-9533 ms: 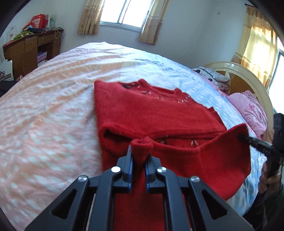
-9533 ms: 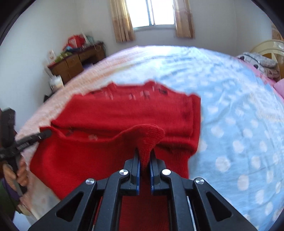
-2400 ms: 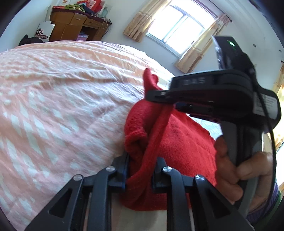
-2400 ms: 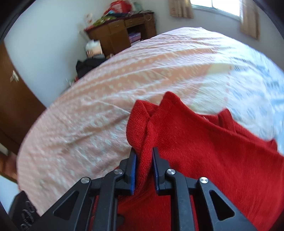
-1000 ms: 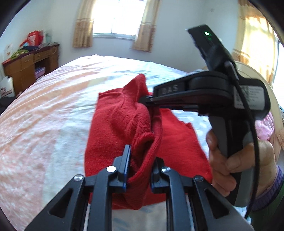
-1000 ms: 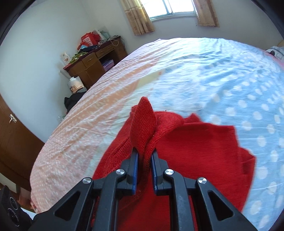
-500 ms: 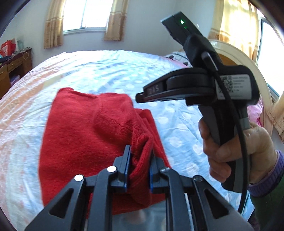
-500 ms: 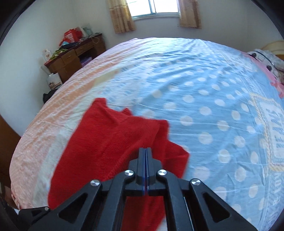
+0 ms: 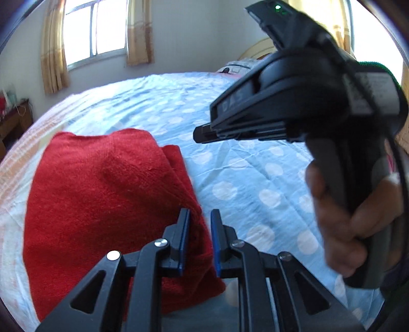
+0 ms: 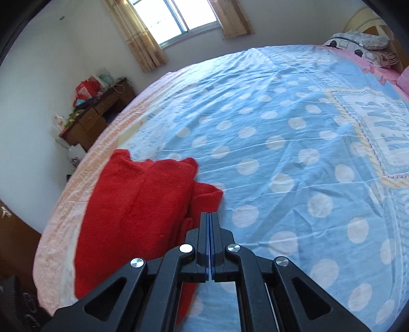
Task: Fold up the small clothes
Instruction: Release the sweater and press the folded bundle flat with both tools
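A folded red sweater (image 9: 102, 191) lies on the blue dotted sheet (image 9: 255, 178), near the bed's front edge. My left gripper (image 9: 200, 217) is shut on the sweater's near right corner, with red knit filling the narrow gap between its pads. My right gripper (image 10: 209, 217) is shut with nothing in it, its tips just past the sweater's (image 10: 138, 204) right edge. In the left wrist view the right gripper (image 9: 198, 134) hovers above the sheet to the right of the sweater, held by a hand (image 9: 358, 217).
The bed sheet (image 10: 281, 153) stretches wide to the right and back, pink-orange along its left side. Pillows (image 10: 363, 43) and a headboard lie at the far right. A cluttered wooden desk (image 10: 97, 117) stands by the left wall under a curtained window (image 10: 179, 20).
The right gripper has let go of the raised fold and shut empty. The sweater has dropped flat in a folded stack. Both grippers have swung right, the left still holding its corner.
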`<state>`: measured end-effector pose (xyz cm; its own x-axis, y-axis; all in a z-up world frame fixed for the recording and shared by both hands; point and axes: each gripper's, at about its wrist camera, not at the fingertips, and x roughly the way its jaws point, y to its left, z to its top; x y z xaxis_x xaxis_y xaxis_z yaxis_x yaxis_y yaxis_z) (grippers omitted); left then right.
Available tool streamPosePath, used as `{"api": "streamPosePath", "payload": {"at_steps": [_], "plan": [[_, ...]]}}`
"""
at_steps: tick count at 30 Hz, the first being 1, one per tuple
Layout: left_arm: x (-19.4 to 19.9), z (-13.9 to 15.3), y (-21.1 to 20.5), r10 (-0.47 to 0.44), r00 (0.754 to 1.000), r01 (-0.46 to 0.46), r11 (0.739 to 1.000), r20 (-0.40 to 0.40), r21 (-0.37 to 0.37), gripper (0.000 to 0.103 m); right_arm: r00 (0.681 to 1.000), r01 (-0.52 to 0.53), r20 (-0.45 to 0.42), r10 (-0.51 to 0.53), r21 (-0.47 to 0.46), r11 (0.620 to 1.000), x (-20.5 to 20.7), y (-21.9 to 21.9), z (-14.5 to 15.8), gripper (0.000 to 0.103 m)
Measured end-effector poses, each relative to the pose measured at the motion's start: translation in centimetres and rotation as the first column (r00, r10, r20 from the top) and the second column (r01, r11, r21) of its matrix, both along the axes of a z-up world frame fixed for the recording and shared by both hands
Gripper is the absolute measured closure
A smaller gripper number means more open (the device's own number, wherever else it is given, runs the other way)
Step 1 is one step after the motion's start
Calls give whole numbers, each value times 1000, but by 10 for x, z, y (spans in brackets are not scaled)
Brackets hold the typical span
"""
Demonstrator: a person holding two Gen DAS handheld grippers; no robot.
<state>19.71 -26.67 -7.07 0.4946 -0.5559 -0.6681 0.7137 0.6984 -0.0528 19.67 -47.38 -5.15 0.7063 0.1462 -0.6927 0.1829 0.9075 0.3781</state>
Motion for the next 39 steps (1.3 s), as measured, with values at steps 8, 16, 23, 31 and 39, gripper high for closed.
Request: {"api": "streamPosePath", "payload": {"at_steps": [8,16,23,31,39], "plan": [[19,18,97,83,980,-113,981,-181,-158,42,999,-16,49,12,98,995,-13,16,4,26],[51,25,169,295,947,-308,946,-128,-98,41,997,-42,71,34,116,992,18,49,-11,32],[88,18,167,334,937,-343,936,-105,-81,39,997,-74,5,75,-74,994,30,83,-16,94],[113,18,140,307,946,-317,944,-105,-89,39,999,35,12,-33,-147,989,12,68,-27,96],[125,-13,123,359,927,-365,930,-111,-38,23,997,77,36,-72,-176,981,14,70,-36,93]]}}
